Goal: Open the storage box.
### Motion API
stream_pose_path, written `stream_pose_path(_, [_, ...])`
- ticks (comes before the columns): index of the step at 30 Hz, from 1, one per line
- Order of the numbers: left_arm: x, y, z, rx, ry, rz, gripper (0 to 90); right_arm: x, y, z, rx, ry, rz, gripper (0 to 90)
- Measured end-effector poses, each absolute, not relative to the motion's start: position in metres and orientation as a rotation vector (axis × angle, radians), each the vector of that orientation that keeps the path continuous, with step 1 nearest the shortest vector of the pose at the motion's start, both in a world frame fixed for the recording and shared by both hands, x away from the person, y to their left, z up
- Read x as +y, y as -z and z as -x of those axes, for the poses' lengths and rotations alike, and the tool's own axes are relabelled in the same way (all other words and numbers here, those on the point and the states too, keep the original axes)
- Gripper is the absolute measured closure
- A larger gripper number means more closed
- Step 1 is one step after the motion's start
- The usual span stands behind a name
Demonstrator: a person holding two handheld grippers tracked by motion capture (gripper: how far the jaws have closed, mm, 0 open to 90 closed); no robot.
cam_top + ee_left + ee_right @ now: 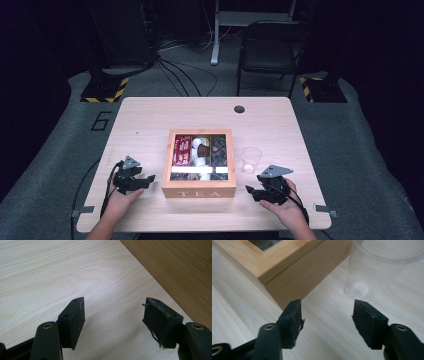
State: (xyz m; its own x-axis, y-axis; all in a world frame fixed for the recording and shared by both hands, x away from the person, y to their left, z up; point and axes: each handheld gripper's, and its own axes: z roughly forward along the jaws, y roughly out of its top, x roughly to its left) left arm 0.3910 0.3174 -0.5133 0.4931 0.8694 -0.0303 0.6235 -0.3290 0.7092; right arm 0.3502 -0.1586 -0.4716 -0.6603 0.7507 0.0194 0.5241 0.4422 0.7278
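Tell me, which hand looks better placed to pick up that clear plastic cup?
The right. Its tongs are open and sit just in front of the cup, while the left tongs lie beyond the tea box.

Matt pale wood table (150, 120), darker smooth wooden tea box (199, 191), clear glossy plastic cup (250, 159).

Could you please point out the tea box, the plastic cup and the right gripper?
tea box (198, 192), high view, front wall.
plastic cup (251, 159), high view, side wall.
right gripper (327, 315), right gripper view, midway between its fingers.
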Motion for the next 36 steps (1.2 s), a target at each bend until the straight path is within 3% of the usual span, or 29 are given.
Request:
stream_pose_path(21, [0.316, 0.514, -0.391, 1.221, -0.474, -2.084, 33.3, -0.141, 0.463, -0.330, 2.451, -1.204, -0.932, 76.6])
stream_pose_path(36, [0.317, 0.514, -0.390, 1.217, -0.485, -2.086, 33.3, -0.132, 0.466, -0.332, 2.485, -1.219, -0.879, 86.5])
